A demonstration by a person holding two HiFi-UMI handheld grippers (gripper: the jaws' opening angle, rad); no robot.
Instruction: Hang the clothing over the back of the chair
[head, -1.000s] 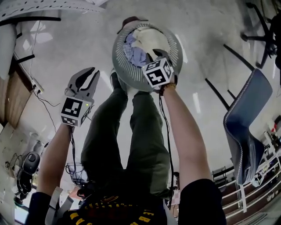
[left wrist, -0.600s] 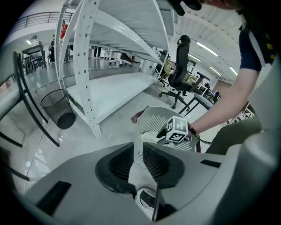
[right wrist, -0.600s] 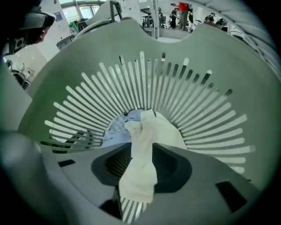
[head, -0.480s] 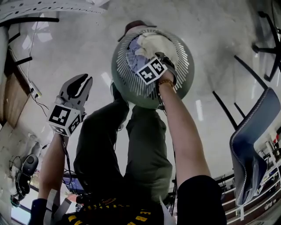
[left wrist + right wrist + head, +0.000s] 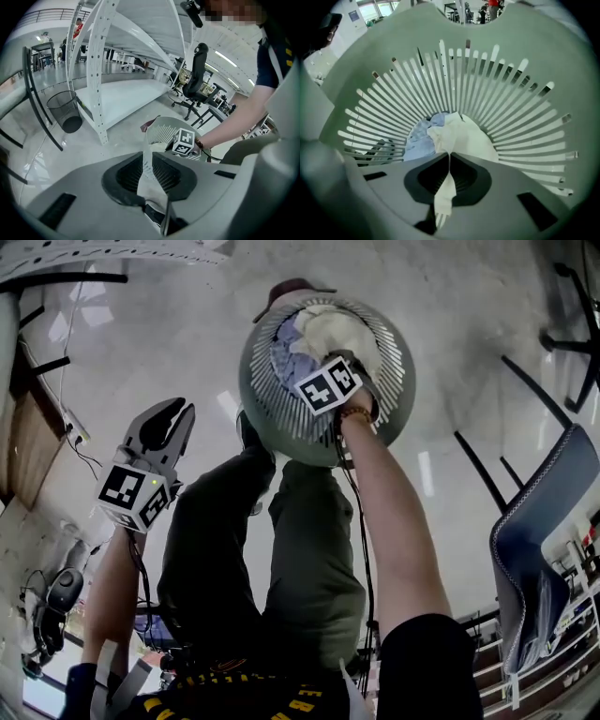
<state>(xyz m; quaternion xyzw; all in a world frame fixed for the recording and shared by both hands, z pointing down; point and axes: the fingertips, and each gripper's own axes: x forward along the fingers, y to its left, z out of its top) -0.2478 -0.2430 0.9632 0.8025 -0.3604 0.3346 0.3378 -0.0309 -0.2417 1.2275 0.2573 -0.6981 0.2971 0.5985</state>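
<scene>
A round slatted laundry basket (image 5: 281, 418) stands on the floor in front of the person's feet. In it lie a cream garment (image 5: 328, 329) and a light blue one (image 5: 286, 357). My right gripper (image 5: 352, 367) points straight down into the basket. Its jaws (image 5: 450, 157) are shut on a fold of the cream garment (image 5: 464, 136), with the blue garment (image 5: 419, 136) beside it. My left gripper (image 5: 178, 409) hangs in the air left of the basket. Only a thin slit shows between its jaws (image 5: 147, 157), and nothing is in them. The blue chair (image 5: 539, 531) stands at the right.
The person's legs (image 5: 281, 549) fill the middle of the head view. Black chair legs (image 5: 487, 465) cross the floor at the right. In the left gripper view, a white shelving rack (image 5: 131, 93), a wire waste bin (image 5: 65, 110) and an office chair (image 5: 197, 70) stand beyond the basket (image 5: 159, 133).
My right gripper has sunk from the basket's rim down into the basket and closed on the cream garment. My left gripper has dropped a little, down and to the left.
</scene>
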